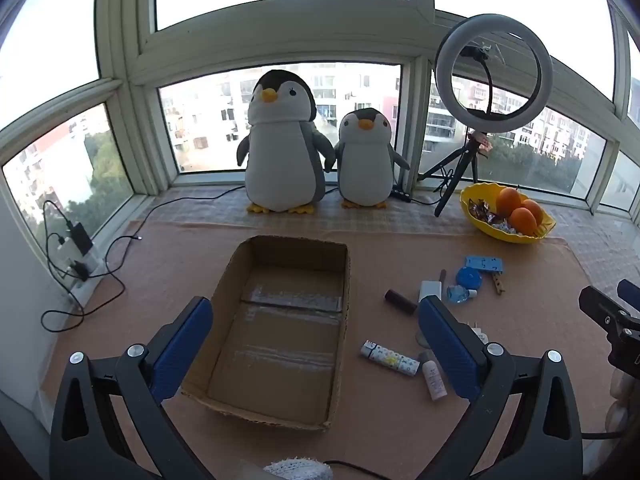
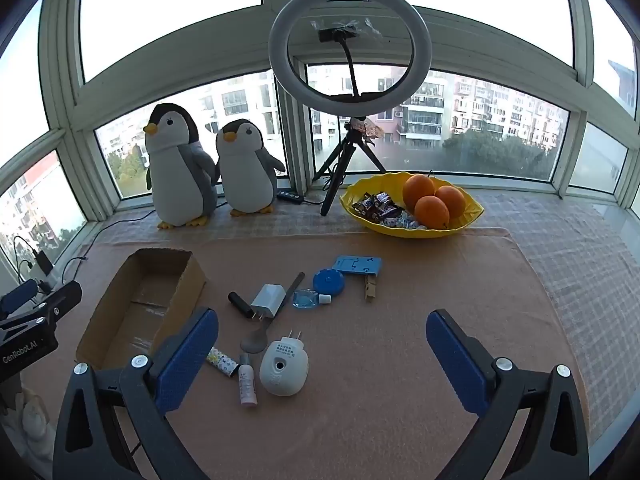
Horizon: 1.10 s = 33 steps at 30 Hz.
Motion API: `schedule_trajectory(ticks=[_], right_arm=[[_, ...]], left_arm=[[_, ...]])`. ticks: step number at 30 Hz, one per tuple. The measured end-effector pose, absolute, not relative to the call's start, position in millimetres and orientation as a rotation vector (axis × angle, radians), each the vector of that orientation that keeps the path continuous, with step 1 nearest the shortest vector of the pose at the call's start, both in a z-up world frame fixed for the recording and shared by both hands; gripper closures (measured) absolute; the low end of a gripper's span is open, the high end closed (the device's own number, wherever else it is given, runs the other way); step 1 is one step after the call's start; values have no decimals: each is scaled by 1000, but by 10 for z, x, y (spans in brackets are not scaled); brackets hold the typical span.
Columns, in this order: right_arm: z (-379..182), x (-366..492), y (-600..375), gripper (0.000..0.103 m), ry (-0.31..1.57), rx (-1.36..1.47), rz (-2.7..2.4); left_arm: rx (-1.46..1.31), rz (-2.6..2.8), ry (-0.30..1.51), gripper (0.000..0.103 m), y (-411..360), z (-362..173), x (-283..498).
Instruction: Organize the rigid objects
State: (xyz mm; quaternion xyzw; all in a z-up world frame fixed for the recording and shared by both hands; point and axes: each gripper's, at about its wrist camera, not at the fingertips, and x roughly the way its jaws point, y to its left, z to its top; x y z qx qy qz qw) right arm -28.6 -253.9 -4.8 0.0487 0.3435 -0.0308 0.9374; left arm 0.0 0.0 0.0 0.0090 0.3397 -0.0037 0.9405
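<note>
An empty cardboard box lies open on the tan cloth. Right of it are small objects: a white egg-shaped plug-in device, a white charger, a black cylinder, a patterned tube, a small pink-white bottle, a spoon, a blue round case, a blue flat holder and a wooden clothespin. My left gripper is open above the box. My right gripper is open above the objects.
Two plush penguins stand at the window. A ring light on a tripod and a yellow bowl with oranges and candy sit behind the objects. Cables and a power strip lie at the left.
</note>
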Motion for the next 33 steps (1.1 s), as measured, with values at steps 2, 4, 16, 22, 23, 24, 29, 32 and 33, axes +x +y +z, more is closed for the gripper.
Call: schedule_trajectory(ticks=[2,4,16,22,23,24,29,32,33], right_arm=[[-49,-296,-2533,0,694,106,-59],[-53,-295,-2526,0,709,101,-62],[-55,-303,-2496,0,714,93,-66],[-63,-301,-2486,0,717,91,-62],[-62,-310,-2483,0,717,91,-62],[-65,-309,-2473,0,718,90,-62],[-50,-300,-2480,0,718,88,-63],[-57,-298,-2472,0,721,89,-65],[-53,-300,-2476,0,721,90,-63]], left_arm=[[20,-5,688,1,0,2,-4],[18,-7,695,1,2,2,-3],[30,-9,690,1,-41,-6,-17],[33,-13,691,1,-52,25,-22],[33,-14,690,1,-50,29,-22],[33,-15,690,1,-50,31,-18],[31,-17,689,1,-50,23,-24],[32,-17,689,1,-51,24,-20],[31,-17,689,1,-54,25,-20]])
